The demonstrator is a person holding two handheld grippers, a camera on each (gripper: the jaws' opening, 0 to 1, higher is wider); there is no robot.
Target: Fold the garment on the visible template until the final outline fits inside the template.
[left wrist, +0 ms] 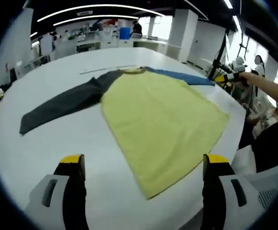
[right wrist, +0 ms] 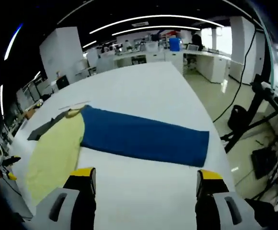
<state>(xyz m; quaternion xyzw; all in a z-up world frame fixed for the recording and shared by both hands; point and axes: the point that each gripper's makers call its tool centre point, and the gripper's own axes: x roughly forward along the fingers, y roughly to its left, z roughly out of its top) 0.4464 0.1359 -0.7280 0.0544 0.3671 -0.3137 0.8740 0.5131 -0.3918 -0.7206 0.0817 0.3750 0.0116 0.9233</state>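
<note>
A long-sleeved shirt lies flat on the white table (left wrist: 57,143). Its yellow body (left wrist: 163,120) is spread wide, with a dark grey sleeve (left wrist: 62,105) stretched to one side and a blue sleeve (left wrist: 182,75) to the other. My left gripper (left wrist: 144,163) hovers open just short of the yellow hem, holding nothing. My right gripper (right wrist: 146,175) is open above bare table, just short of the blue sleeve (right wrist: 144,136), with the yellow body (right wrist: 55,148) to its left. The right gripper (left wrist: 230,77) also shows in the left gripper view, near the blue cuff.
A thin pale strip (left wrist: 108,68) lies on the table beyond the collar. A person's arm (left wrist: 268,86) reaches in at the table's right edge. A black stand with cables (right wrist: 244,120) is on the floor past the table edge. Office desks (right wrist: 144,52) line the back.
</note>
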